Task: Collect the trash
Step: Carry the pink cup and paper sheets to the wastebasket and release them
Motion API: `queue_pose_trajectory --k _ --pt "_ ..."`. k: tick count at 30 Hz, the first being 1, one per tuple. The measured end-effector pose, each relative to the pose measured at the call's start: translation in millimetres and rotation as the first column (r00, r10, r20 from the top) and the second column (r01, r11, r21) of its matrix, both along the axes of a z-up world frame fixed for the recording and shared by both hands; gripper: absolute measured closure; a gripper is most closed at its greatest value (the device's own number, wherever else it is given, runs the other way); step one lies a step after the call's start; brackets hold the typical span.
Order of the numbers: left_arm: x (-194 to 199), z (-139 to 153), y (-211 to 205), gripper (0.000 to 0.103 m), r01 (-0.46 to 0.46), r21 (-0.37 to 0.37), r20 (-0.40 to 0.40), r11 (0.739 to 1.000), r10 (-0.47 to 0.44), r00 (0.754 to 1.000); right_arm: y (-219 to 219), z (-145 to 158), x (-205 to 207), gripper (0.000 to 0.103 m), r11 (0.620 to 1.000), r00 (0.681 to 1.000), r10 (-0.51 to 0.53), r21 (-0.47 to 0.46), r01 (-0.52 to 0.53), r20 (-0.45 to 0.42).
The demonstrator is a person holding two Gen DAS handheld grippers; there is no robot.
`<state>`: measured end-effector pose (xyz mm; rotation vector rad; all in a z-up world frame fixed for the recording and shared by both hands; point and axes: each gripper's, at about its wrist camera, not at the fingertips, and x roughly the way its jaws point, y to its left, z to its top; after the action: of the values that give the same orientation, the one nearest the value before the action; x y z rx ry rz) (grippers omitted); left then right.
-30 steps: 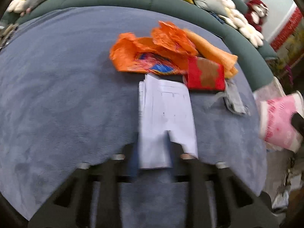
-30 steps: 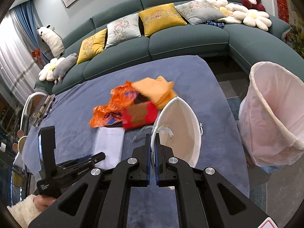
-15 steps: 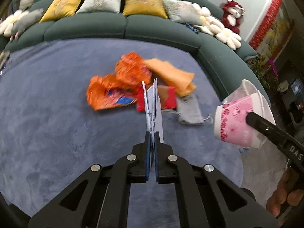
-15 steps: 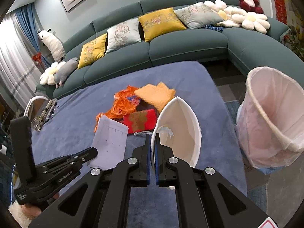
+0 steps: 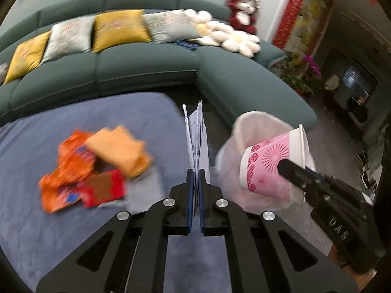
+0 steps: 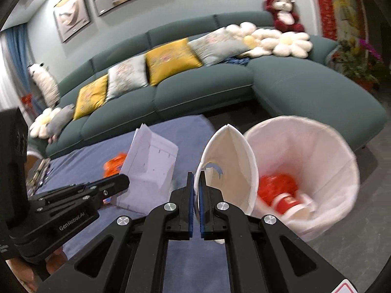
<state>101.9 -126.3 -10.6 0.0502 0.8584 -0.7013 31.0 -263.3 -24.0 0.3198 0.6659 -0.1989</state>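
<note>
**Both claws loaded, bin just ahead**

A blue-covered counter stands before the sofa. Beside it is the white-lined bin, already holding an orange wrapper and a red cup. On the counter, a heap of orange and red wrappers waits.

This looks like the carry-to-bin step. The right claw is clamped on the rim of a pink paper cup, mouth facing away, long axis forward and upward. The left claw pinches a folded paper sheet by its lower edge, long axis standing up and away. Next move: bring each over the bin's mouth, then release.
</note>
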Motion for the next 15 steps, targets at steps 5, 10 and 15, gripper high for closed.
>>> queue_pose_trajectory --k 5,10,15 --pt "-1.4 2.6 -70.1 0.1 0.087 -0.018 0.006 0.996 -0.087 0.996 -54.7 1.2 -9.0 0.099 0.996 0.996 -0.092 -0.018 0.092 0.006" --pt "-2.0 -4.8 -126.4 0.1 0.145 -0.019 -0.01 0.989 -0.145 0.989 -99.4 -6.8 -11.4 0.099 0.988 0.988 -0.152 -0.019 0.152 -0.007" --pt "0.7 -19.5 -166.2 0.099 0.178 -0.009 -0.041 0.984 -0.178 0.983 -129.5 -19.5 -13.5 0.099 0.982 0.981 -0.191 -0.016 0.191 -0.029"
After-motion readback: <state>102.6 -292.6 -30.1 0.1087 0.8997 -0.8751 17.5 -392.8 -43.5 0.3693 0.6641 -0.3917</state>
